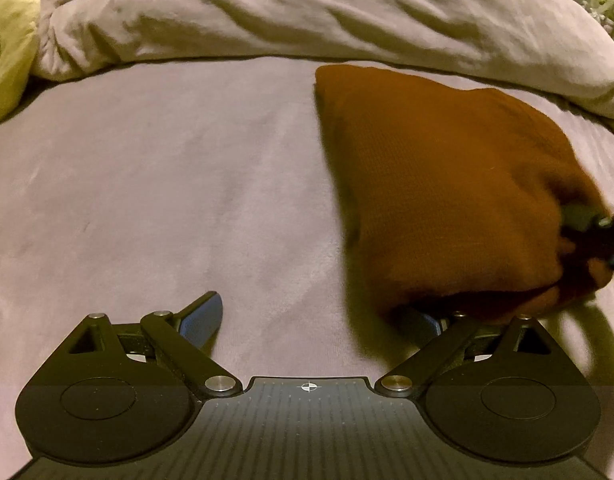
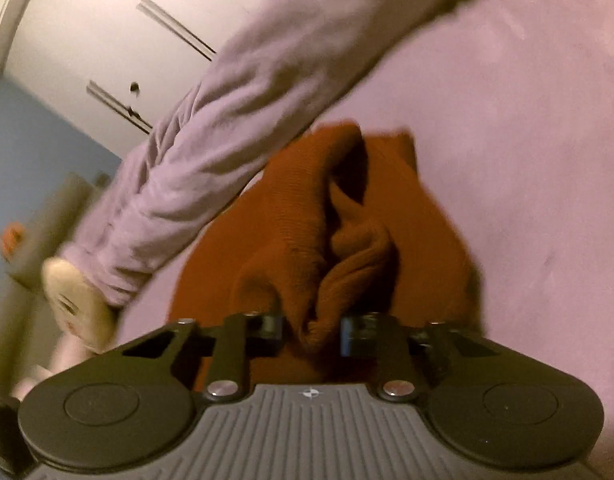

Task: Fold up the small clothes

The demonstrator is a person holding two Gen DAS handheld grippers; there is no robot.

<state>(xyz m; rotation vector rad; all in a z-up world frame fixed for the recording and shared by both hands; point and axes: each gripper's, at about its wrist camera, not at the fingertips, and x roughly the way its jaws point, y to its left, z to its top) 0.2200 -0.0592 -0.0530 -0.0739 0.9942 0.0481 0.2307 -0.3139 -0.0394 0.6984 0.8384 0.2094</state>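
Pinching rust garment: right tool | left tool apart | duvet behind

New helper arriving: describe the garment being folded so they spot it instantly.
On the lilac bed sheet, below the rumpled grey duvet, lies the knitted garment. It is rust-brown, the only dark item there, bunched in the right gripper.
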